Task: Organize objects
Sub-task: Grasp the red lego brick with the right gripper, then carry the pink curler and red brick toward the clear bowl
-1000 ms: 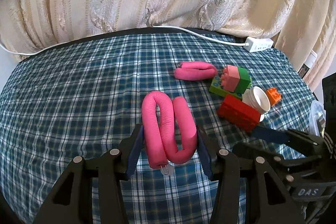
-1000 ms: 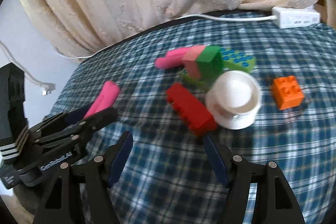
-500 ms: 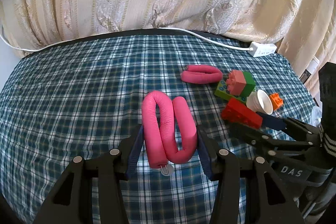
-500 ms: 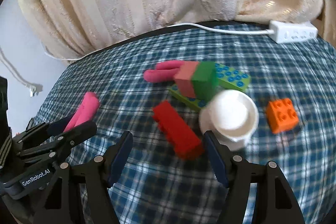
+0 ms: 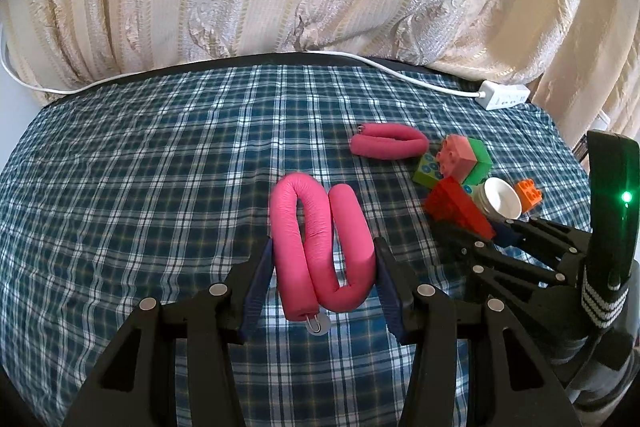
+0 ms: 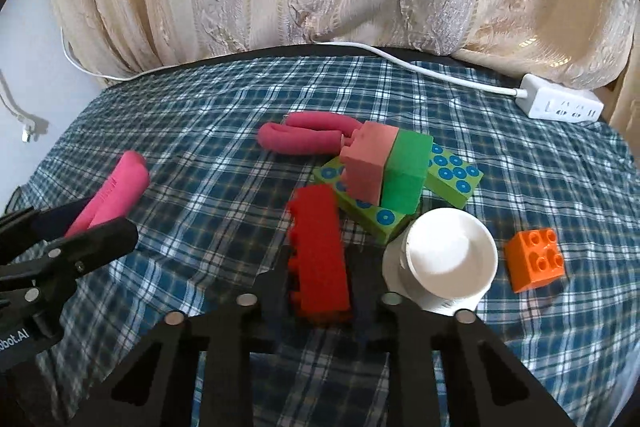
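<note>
Red plastic sits between the two fingers of the right gripper [image 6: 320, 301]: they are pressed tight on the near end of the long red block [image 6: 320, 251]. The far end of the block sticks out toward the pile of toys on the checked cloth [image 6: 192, 155].

That pile is very close. The white cup [image 6: 444, 259] lies on its side just beside the red block, and it may be touching the right finger. The green dotted block [image 6: 368, 211] lies right by the far end of the red one, with a pink and green block [image 6: 384, 167] on top. If the red block goes up crooked or swings, it could bump the cup and make it roll, or knock the pink and green block off. The grip is only on one end, so the block could also tip down or slip out. The small orange block [image 6: 536, 259] sits a bit apart and looks safe.

The left gripper [image 5: 324, 287] squeezes a bendy pink foam roller [image 5: 320, 239] folded into loops. The foam is soft and springy, so it could pop open or slide out of the fingers. A little metal hook at its near end could catch on the cloth. The two grippers are near each other, so they could bump. A second, darker pink roller [image 5: 388, 147] lies farther back on the cloth.
</note>
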Demonstrator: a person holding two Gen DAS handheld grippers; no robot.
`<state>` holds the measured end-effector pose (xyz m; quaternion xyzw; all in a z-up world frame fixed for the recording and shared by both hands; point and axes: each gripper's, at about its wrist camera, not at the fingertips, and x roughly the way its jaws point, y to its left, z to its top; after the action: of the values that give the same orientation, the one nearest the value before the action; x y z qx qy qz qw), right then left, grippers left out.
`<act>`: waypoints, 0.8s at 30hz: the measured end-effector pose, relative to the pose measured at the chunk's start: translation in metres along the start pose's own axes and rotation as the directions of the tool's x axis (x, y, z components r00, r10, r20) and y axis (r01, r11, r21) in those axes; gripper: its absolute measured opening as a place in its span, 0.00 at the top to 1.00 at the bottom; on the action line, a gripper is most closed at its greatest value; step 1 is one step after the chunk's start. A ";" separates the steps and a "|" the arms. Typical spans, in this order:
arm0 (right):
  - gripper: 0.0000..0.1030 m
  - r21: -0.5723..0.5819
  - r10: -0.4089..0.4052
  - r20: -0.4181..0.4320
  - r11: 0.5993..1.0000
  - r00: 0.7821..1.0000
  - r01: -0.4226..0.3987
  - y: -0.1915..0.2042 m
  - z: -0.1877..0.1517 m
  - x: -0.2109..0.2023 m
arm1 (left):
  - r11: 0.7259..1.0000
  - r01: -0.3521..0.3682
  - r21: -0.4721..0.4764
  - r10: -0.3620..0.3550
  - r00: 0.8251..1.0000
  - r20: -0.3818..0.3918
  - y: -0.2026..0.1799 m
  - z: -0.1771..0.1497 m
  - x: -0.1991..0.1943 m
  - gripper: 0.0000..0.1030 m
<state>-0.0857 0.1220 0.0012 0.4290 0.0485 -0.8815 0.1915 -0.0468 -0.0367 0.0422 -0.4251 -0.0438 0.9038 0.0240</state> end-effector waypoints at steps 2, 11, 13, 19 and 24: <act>0.76 0.004 -0.001 -0.001 1.000 1.000 0.001 0.001 -0.002 -0.002 | 1.000 0.002 0.005 -0.002 1.000 0.000 -0.001 0.001 0.001 0.51; 0.77 0.047 0.030 0.028 0.998 0.999 -0.031 0.002 -0.018 -0.030 | 1.000 0.014 0.021 -0.014 1.000 0.002 -0.004 0.001 0.001 0.51; 0.77 0.056 0.034 0.041 0.998 0.999 -0.036 0.002 -0.023 -0.039 | 0.999 0.017 0.028 -0.017 1.000 0.003 -0.007 0.000 0.000 0.51; 0.77 0.102 0.039 0.068 0.994 0.997 -0.046 -0.001 -0.037 -0.059 | 0.998 0.032 0.056 -0.032 0.999 0.009 -0.015 -0.002 -0.003 0.51; 0.77 0.142 0.031 0.081 0.989 0.996 -0.043 -0.009 -0.047 -0.072 | 0.996 0.042 0.077 -0.043 0.999 0.020 -0.021 -0.004 -0.007 0.51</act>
<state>-0.0140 0.1635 0.0265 0.4073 -0.0308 -0.8952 0.1781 -0.0390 -0.0160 0.0476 -0.4130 -0.0182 0.9087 0.0590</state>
